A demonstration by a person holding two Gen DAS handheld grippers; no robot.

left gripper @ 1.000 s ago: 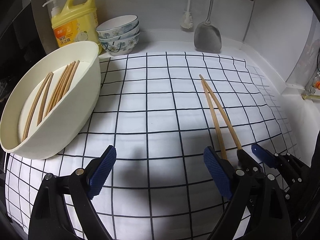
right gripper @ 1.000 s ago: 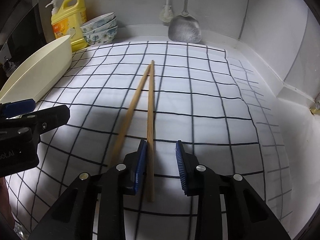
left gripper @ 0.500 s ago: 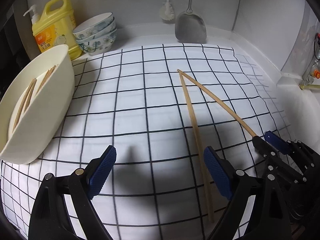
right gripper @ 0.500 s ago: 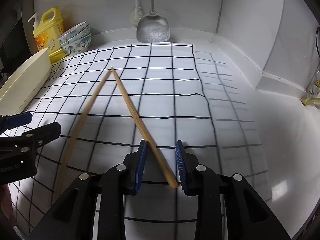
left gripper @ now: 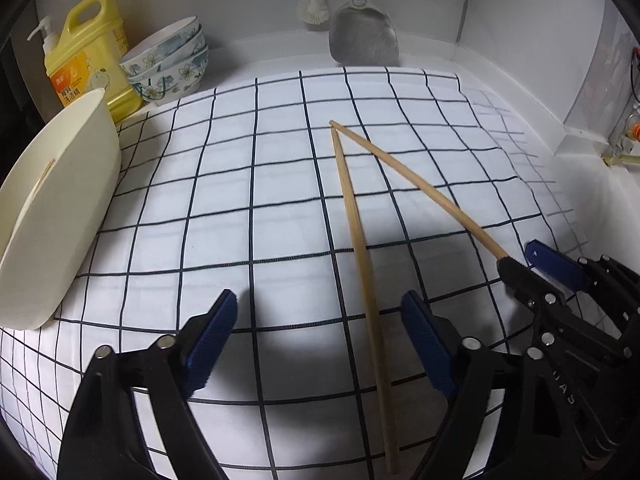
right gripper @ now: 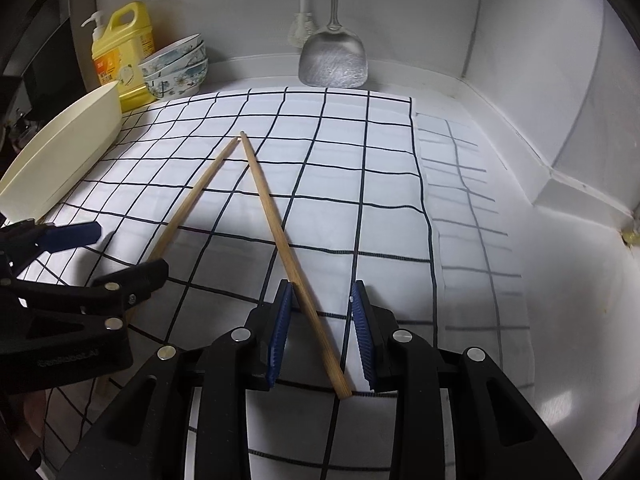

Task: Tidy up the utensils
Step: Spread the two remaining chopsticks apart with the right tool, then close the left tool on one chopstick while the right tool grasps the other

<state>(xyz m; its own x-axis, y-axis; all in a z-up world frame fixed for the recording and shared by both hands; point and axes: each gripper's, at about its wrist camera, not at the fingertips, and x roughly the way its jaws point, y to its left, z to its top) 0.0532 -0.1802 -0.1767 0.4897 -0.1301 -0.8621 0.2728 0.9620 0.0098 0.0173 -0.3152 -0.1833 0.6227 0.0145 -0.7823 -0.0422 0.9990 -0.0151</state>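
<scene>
**Desk:** Wooden sticks up front: where are they, and who has them?

**Photographer:** Nearest the lens, the right gripper [right gripper: 320,292] has its blue pads partly spread, wider than the chopstick [right gripper: 280,236] that lies aslant between them, so nothing is pinched. The left gripper [left gripper: 318,308] hangs wide open over the checked cloth [left gripper: 240,220], with the second chopstick [left gripper: 356,248] lying flat on the cloth, running under the gap close to its right finger.

**Desk:** What changed since the earlier frames?

**Photographer:** A second ago the pair lay nearly side by side. Now they fan into a V, far tips almost touching mid-cloth, near ends well apart. The right gripper's pad gap looks the same as before.

**Desk:** Containers?

**Photographer:** At the cloth's left edge sits a cream oval tub [left gripper: 60,200]. Only a sliver of a pale stick [left gripper: 44,174] shows inside from this angle; a second ago the left camera saw several chopsticks in it. Behind it stand a yellow detergent bottle [left gripper: 84,52] and a stack of floral bowls [left gripper: 172,60], whose insides are out of sight. Against the back wall hang a metal spatula [left gripper: 364,40] and a brush [left gripper: 314,4].
</scene>
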